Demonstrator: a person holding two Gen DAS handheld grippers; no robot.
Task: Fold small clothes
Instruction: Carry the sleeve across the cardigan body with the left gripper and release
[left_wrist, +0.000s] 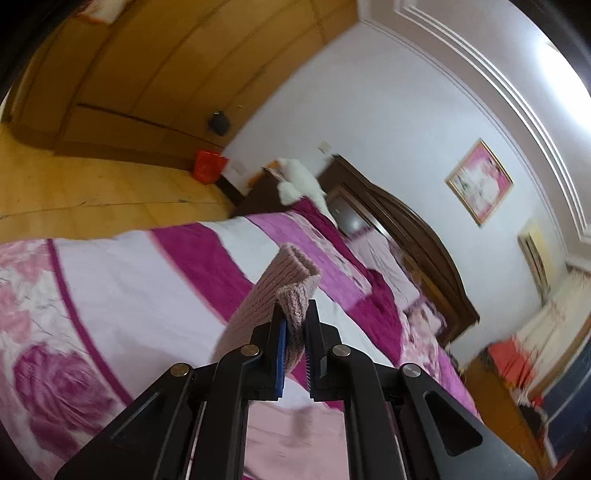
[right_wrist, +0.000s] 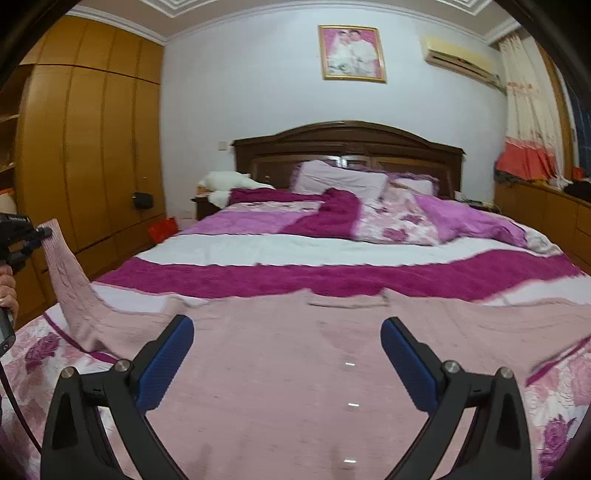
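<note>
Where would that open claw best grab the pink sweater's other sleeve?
Probably at the cuff end of the right sleeve, which lies flat on the bed. The open right gripper could come down from above, jaws across the sleeve, pinching its edge. The left gripper already holds the sweater that way, by the other cuff.

Both wrist views low over bed (right_wrist: 332, 251)

Both grippers are black angular linkages with round silver pivot screws and triangular cut-outs. The left gripper (left_wrist: 295, 314) and right gripper (right_wrist: 287, 332) carry blue ribbed pads (right_wrist: 164, 363). A thin dark cable (right_wrist: 14, 410) trails below the hand (right_wrist: 8, 288).
</note>
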